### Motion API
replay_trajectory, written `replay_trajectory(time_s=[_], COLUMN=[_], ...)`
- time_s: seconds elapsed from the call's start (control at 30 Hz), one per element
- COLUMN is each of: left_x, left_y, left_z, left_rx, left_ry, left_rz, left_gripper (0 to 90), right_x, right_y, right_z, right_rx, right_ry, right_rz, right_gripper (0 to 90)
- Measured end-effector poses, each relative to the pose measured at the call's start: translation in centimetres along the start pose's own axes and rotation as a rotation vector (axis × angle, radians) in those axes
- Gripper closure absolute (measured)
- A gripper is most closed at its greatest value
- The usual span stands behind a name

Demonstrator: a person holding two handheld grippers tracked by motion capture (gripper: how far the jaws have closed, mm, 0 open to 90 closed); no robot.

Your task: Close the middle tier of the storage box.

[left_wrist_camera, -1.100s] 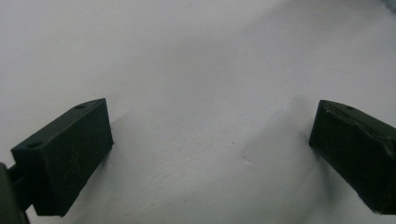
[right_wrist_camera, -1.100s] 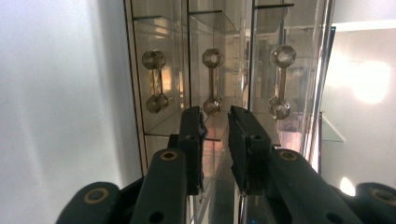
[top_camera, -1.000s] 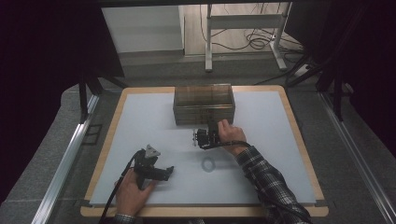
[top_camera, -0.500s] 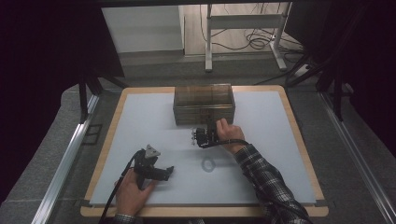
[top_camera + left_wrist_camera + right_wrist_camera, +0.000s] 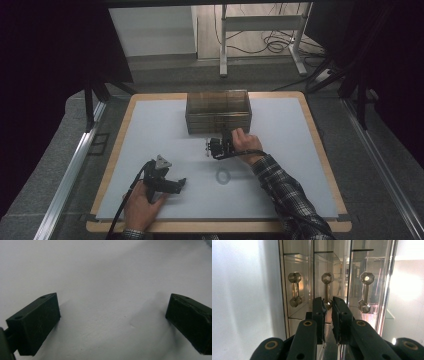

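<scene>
Up against the front of the clear smoky acrylic drawer box [image 5: 218,111], which stands near the far edge of the pale grey mat on the wooden-rimmed counter [image 5: 310,125], the right tool [image 5: 216,147] is held level by the person's right hand [image 5: 246,145]. Seen along its own black jaws in the right gripper view, the right tool [image 5: 329,305] has been closing, and its jaws now stand narrowly apart around the lower end of the middle faceted dumbbell-shaped drawer handle [image 5: 327,287]; whether the pads already press on that handle cannot be told. Two like handles sit on the drawers to either side, one [image 5: 295,289] on the left of that view and one [image 5: 365,292] on the right, the box appearing turned on its side there.

Well apart, toward the near left of the mat, the left tool [image 5: 172,184] rests in the person's left hand [image 5: 142,207]. Its jaws stand wide apart over the bare mat [image 5: 105,290], with nothing between them. A small clear ring [image 5: 223,176] lies on the mat between the two hands, nearer the plaid sleeve [image 5: 285,192].
</scene>
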State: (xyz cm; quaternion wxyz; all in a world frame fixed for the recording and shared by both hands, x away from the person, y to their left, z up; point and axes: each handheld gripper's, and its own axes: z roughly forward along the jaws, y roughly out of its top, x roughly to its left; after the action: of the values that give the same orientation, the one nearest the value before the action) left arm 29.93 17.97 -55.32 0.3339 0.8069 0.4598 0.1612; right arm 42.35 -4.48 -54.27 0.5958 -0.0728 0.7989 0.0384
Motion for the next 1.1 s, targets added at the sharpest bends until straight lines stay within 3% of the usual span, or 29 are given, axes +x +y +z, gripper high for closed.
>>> replay_trajectory(time_s=[1.1], left_x=[0.0], left_y=[0.0], left_z=[0.0], left_rx=[0.000], left_ry=[0.000], left_rz=[0.000], left_gripper=[0.0], right_x=[0.2], right_y=[-0.1], right_z=[-1.4], right_rx=[-0.026], right_ry=[0.000], right_rz=[-0.003], right_gripper=[79.5])
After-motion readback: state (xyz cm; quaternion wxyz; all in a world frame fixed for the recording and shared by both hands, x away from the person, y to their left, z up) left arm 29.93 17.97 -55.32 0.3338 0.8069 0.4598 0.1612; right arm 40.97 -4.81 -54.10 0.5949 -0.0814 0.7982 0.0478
